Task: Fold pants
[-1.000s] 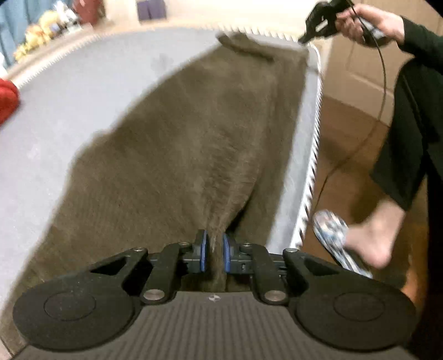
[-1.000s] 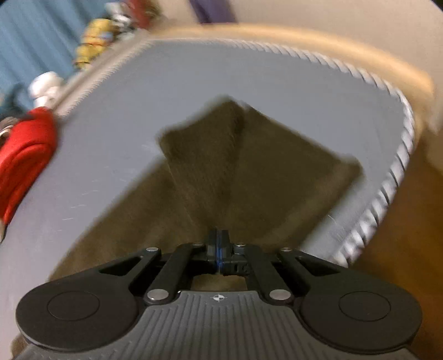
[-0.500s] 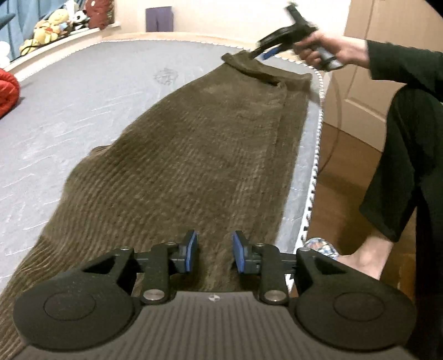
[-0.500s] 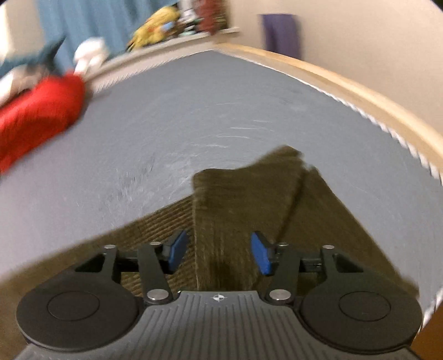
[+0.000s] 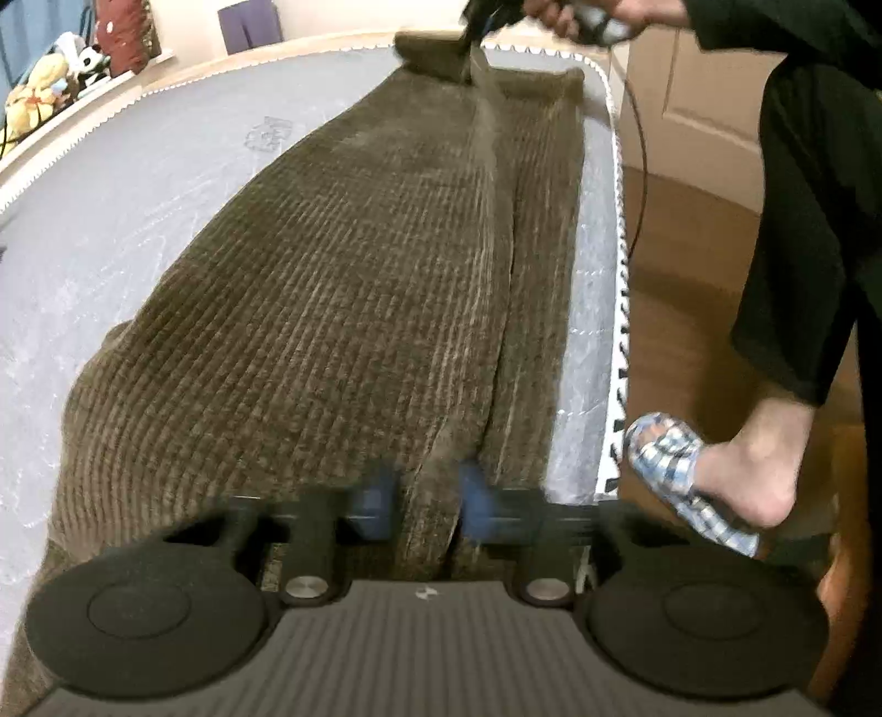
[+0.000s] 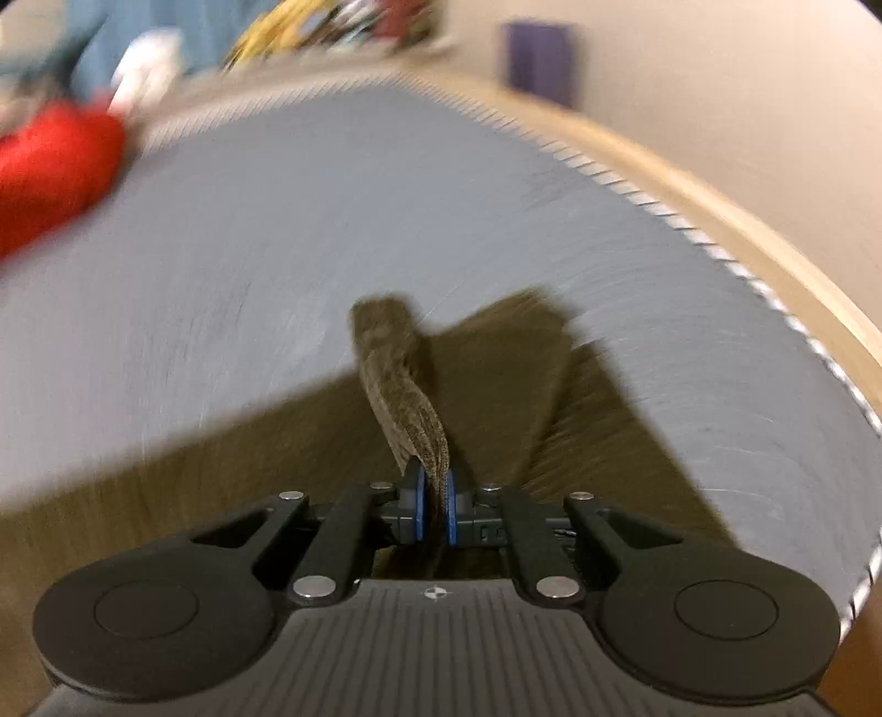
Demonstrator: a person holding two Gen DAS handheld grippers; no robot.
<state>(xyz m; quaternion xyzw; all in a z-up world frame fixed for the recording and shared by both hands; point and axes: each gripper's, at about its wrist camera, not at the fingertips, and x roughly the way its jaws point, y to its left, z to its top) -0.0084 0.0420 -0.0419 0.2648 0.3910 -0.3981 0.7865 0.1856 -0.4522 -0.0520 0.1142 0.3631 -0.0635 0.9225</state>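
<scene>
Brown corduroy pants (image 5: pixel 342 287) lie lengthwise on a grey mattress (image 5: pixel 138 182), one leg over the other along the right edge. My left gripper (image 5: pixel 424 504) sits at the near end, its blue pads a little apart around a raised ridge of the cloth; motion blur hides the contact. My right gripper (image 6: pixel 434 513) is shut on a lifted fold of the pants (image 6: pixel 405 397) at the far end. It also shows in the left wrist view (image 5: pixel 485 16), held by a hand.
The mattress edge (image 5: pixel 617 309) runs along the right, with wooden floor beyond. The person's leg and slippered foot (image 5: pixel 683 485) stand close to it. A red cushion (image 6: pixel 49 165) and soft toys (image 5: pixel 49 83) lie at the far side.
My right gripper went from open over the pants' far end to shut on a fold, lifting it. My left gripper's pads moved closer around the cloth ridge at the near end.
</scene>
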